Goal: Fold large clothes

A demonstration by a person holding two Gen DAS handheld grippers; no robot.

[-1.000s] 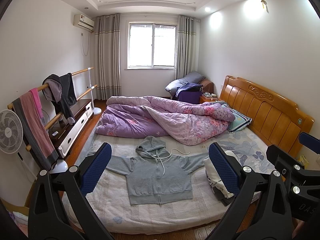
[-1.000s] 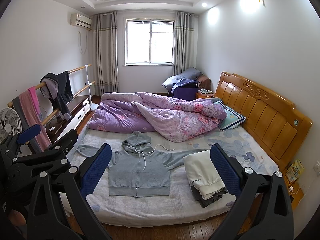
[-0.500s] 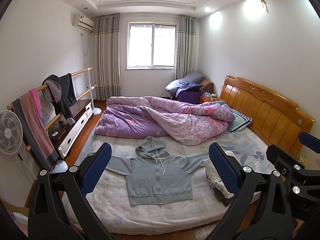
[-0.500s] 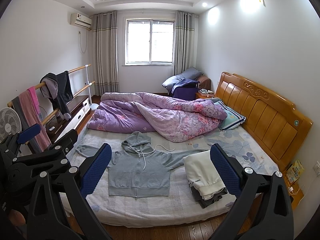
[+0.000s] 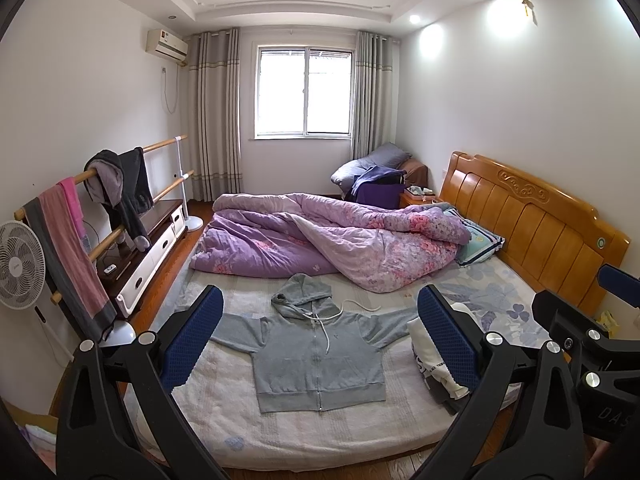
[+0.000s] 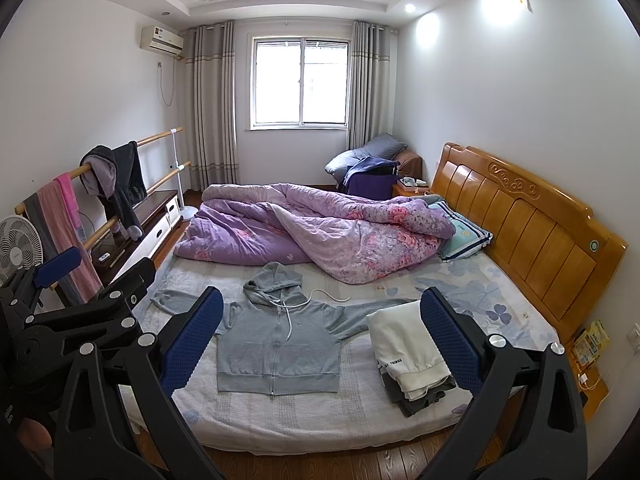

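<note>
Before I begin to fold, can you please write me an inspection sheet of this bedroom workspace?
Surface: bed with a pale sheet; near half free for folding.
Job's things: grey hoodie lies flat, face up, zipped, sleeves spread, hood toward the window. Folded stack beside its right sleeve, white garment on top.
Clutter: purple quilt bunched across the far half; pillow at the headboard.
Grippers: left gripper and right gripper open, empty, short of the bed.
Cables: white hoodie drawstring; a charger cable on the nightstand.
Surroundings: clothes rack with garments, fan, TV cabinet left; curtained window behind.
</note>
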